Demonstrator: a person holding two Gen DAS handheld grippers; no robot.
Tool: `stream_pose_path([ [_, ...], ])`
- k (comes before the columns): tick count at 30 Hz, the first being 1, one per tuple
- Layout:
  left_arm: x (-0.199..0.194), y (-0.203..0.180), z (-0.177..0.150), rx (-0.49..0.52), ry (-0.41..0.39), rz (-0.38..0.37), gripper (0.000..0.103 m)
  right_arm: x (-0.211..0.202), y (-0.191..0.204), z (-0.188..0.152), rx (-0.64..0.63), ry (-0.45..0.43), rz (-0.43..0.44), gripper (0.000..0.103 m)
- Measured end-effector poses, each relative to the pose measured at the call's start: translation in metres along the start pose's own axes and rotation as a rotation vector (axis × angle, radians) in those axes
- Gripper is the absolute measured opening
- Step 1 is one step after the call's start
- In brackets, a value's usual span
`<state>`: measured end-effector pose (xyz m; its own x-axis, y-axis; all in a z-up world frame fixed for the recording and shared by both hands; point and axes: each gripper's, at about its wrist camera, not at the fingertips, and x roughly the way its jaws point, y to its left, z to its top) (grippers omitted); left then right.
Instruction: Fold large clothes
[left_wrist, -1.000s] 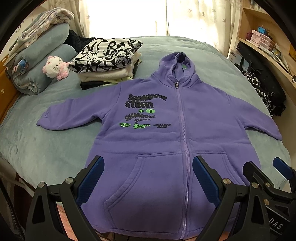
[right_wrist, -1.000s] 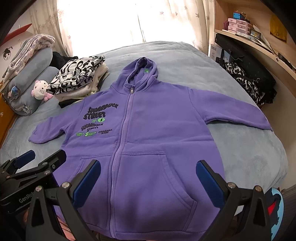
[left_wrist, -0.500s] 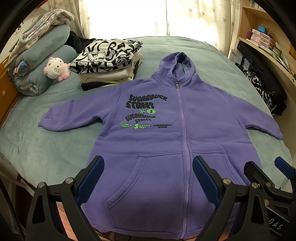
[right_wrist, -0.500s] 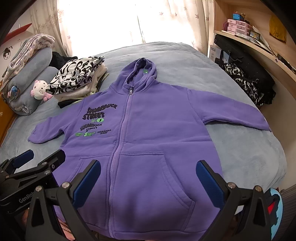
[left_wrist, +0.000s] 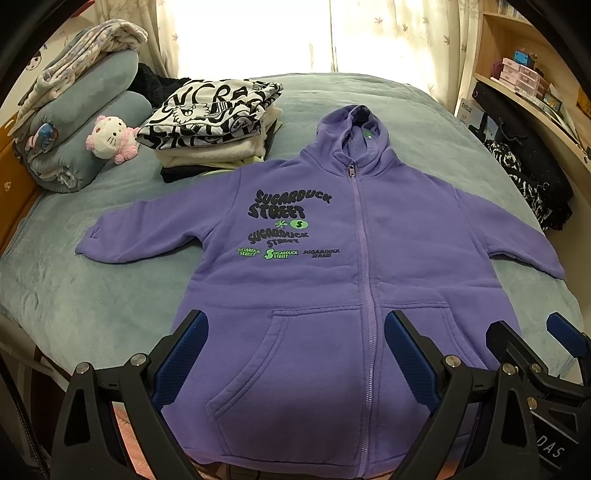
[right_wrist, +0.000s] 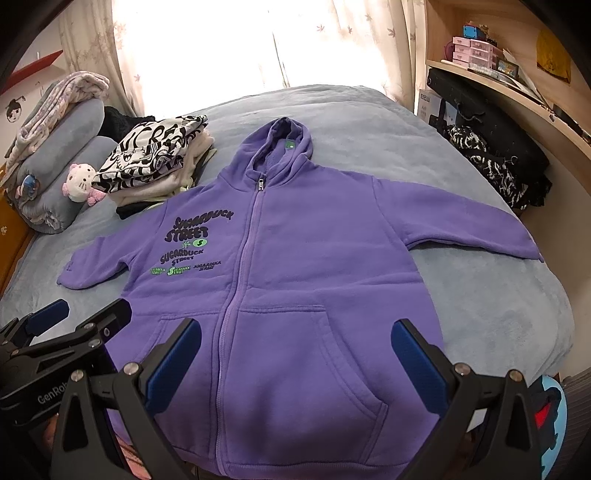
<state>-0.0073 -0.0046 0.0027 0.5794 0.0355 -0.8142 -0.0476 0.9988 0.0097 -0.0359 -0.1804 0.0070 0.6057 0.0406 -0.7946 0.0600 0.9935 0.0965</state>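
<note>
Apparently unfolded, my hoodie (left_wrist: 354, 280) lies flat (stack (left_wrist: 218, 122) at ten o'clock); both grippers, left gripper (left_wrist: 295, 354) and right gripper (right_wrist: 295, 362), gape empty.

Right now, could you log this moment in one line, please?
purple hoodie: flat, zipped | left gripper: open | right gripper: open

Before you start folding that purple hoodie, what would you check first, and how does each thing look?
1. Hoodie lies flat, front up: ok.
2. Zipper closed to the collar: ok.
3. Both sleeves spread out sideways: ok.
4. Left gripper open and empty: ok.
5. Right gripper open and empty: ok.
6. Folded pile clear of the hoodie: cannot tell; its edge looks very close to the shoulder.
</note>
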Motion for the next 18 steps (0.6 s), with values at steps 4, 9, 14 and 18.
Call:
stream_pose_path([
  [4, -0.004, -0.005, 0.008, 0.008, -0.018, -0.003, 0.095, -0.004, -0.002, 0.006, -0.006, -0.03, -0.001, 0.103],
  [9, -0.011, -0.011, 0.025, -0.006, -0.045, -0.049, 0.095, -0.016, -0.002, 0.02, -0.042, -0.09, -0.011, 0.103],
  [14, -0.028, -0.028, 0.056, 0.03, -0.138, -0.045, 0.095, -0.048, -0.009, 0.045, -0.065, -0.266, -0.082, 0.103],
  [18, -0.048, -0.046, 0.081, 0.067, -0.242, -0.029, 0.095, -0.075, -0.017, 0.068, -0.099, -0.403, -0.171, 0.103],
])
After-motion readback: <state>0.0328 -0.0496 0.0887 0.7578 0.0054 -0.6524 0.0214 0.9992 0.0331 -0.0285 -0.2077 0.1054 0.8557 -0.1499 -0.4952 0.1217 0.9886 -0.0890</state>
